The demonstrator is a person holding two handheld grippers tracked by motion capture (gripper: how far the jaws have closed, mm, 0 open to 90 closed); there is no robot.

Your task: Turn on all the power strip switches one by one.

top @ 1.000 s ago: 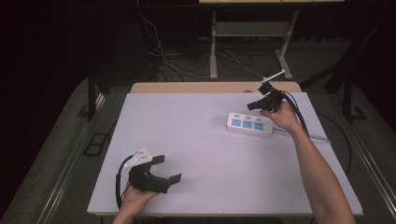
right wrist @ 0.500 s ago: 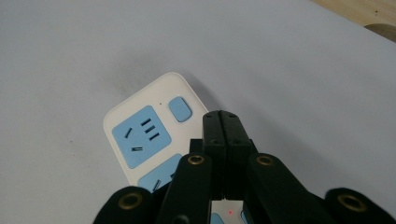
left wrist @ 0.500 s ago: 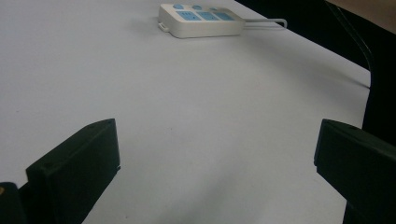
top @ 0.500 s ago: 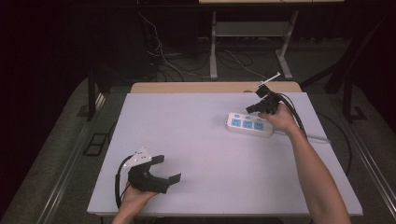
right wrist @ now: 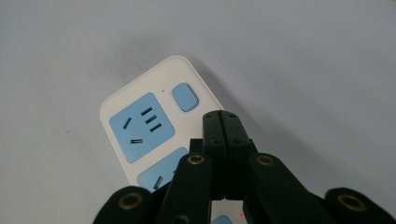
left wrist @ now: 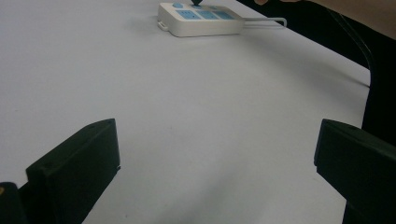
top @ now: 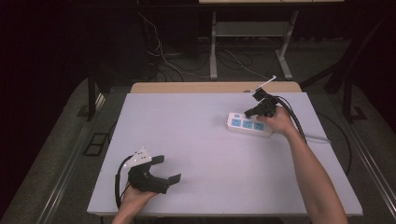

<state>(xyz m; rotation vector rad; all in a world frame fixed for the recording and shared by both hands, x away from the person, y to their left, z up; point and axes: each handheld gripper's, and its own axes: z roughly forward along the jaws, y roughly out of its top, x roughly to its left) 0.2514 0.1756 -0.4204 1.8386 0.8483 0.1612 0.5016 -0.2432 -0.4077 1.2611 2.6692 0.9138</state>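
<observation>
Item: white power strip, three blue sockets and a blue rocker switch at one end. Location: on the white table, at about 2 o'clock from its centre in the high view, cord leaving toward 3 o'clock.

Right tongs: jaws pressed together, nothing between them, tips hovering just short of the switch, beside the end socket. Whether they touch the strip cannot be told.

Left tongs: jaws wide, empty, resting low over bare table at about 7 o'clock, well apart from the strip.

Step judged in hand: pressing the switch with the closed tips. To do it well: carry the tips forward onto the middle of the switch, push straight down rather than sideways so the light strip does not skate, and steady its body with the left tongs if it shifts.

Views compared: the right gripper view gives the tip-to-switch offset and the socket slots; the high view gives both hands and the strip's place on the table. The left gripper view shows the strip side-on, far off, with its cord.
</observation>
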